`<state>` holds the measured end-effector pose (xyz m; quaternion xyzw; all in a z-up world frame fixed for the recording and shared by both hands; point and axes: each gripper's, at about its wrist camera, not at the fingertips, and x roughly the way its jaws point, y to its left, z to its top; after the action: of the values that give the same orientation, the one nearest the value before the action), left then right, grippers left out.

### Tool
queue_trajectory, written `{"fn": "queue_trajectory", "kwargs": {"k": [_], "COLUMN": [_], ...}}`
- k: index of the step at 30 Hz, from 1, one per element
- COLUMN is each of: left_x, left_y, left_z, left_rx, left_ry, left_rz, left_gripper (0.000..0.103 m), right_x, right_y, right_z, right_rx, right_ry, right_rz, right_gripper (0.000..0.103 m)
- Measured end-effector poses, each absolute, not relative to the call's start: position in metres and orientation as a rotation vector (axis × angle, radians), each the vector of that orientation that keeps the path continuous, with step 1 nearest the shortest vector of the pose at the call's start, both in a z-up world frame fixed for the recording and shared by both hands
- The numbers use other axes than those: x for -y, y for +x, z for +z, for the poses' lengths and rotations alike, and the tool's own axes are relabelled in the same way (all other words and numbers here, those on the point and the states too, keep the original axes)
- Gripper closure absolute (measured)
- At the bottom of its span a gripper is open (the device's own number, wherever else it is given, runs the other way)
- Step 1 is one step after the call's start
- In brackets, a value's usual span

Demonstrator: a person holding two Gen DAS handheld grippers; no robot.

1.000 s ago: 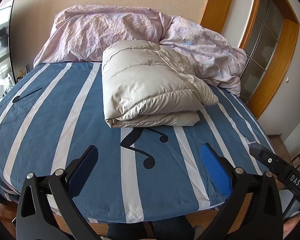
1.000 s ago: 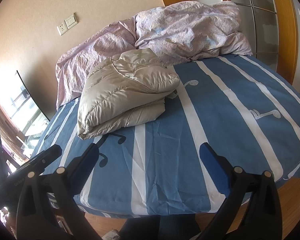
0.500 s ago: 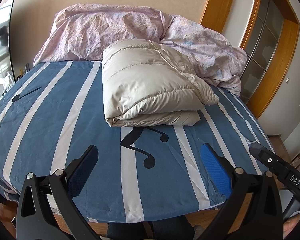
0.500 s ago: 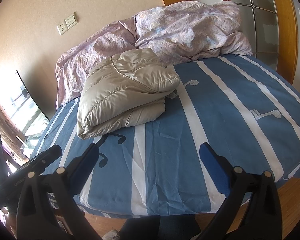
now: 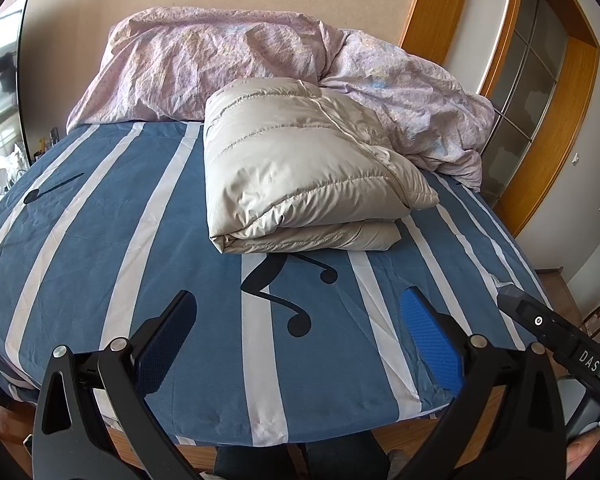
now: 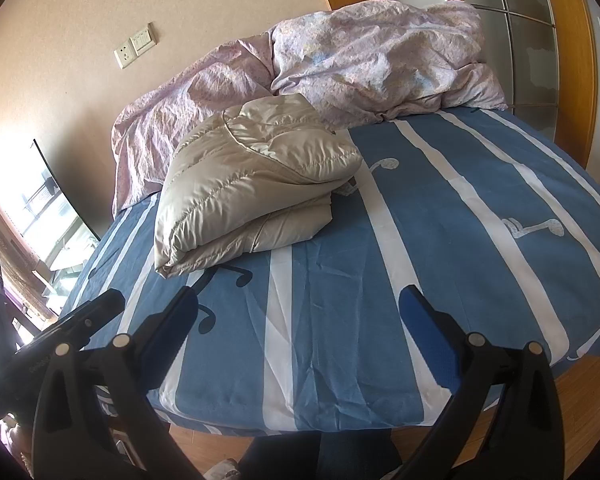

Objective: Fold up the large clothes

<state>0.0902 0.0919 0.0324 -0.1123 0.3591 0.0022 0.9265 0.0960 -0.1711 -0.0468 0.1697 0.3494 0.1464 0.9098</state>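
Observation:
A beige puffy down jacket [image 5: 300, 168] lies folded into a thick rectangular bundle in the middle of the bed, also seen in the right wrist view as the jacket [image 6: 248, 184]. My left gripper [image 5: 298, 324] is open near the bed's foot, well short of the jacket, nothing between its blue pads. My right gripper [image 6: 298, 324] is likewise open and empty above the foot of the bed, to the right of the jacket. Part of the right gripper's body [image 5: 556, 340] shows at the left view's right edge.
The bed carries a blue sheet [image 5: 100, 240] with white stripes and music notes. A crumpled pink duvet [image 5: 260, 56] is heaped along the headboard wall behind the jacket. A wooden-framed glass door [image 5: 540, 92] stands right of the bed. A window [image 6: 40, 216] lies left.

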Motion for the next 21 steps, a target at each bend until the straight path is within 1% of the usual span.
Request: {"fn": "queue_trajectory", "kwargs": {"k": [21], "left_x": [-0.0901], "left_y": [0.0892], "left_z": [0.0309], "left_rx": [-0.734], "left_ry": [-0.221], "left_rz": [0.003], "left_gripper": [0.001], "right_x": [0.1698], "right_y": [0.0970], "right_z": [-0.0479], "right_rx": [-0.722], "right_ry": [0.346], "right_rz": [0.303], "right_gripper": [0.003]}}
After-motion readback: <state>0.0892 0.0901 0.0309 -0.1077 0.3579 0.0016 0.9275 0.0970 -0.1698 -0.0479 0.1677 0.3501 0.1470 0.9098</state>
